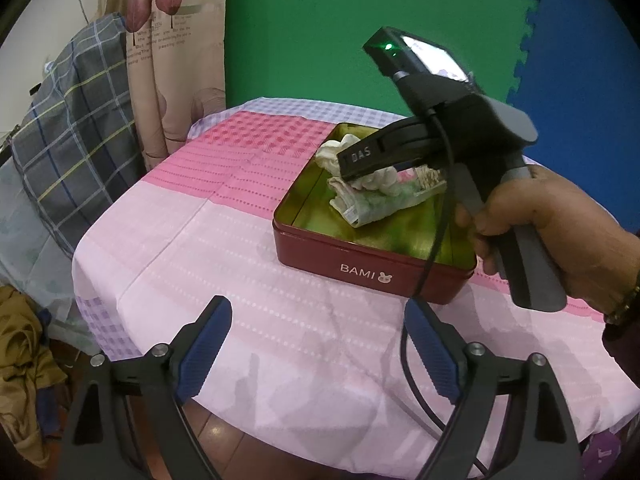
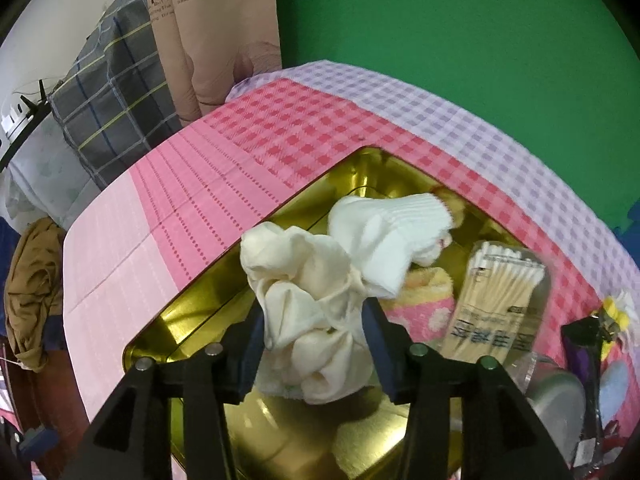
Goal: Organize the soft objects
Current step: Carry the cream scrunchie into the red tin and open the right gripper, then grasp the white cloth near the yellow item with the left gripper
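A red tin box (image 1: 372,268) marked BAMI with a gold inside (image 2: 192,312) stands on the pink table. In it lie a cream scrunchie (image 2: 308,308), a white sock (image 2: 384,236), a pink and yellow towel roll (image 2: 424,304) and a greenish rolled cloth (image 1: 384,200). My right gripper (image 2: 316,344) reaches into the box, and its jaws sit on both sides of the cream scrunchie, touching it. In the left wrist view the right gripper (image 1: 360,160) hangs over the cloths. My left gripper (image 1: 320,344) is open and empty above the near table edge.
A pack of cotton swabs (image 2: 496,300) lies at the box's right side. A metal cup (image 2: 560,396) and a dark purple packet (image 2: 584,364) stand further right. A plaid cloth (image 1: 76,152) hangs at the left, with a green wall (image 1: 320,32) behind.
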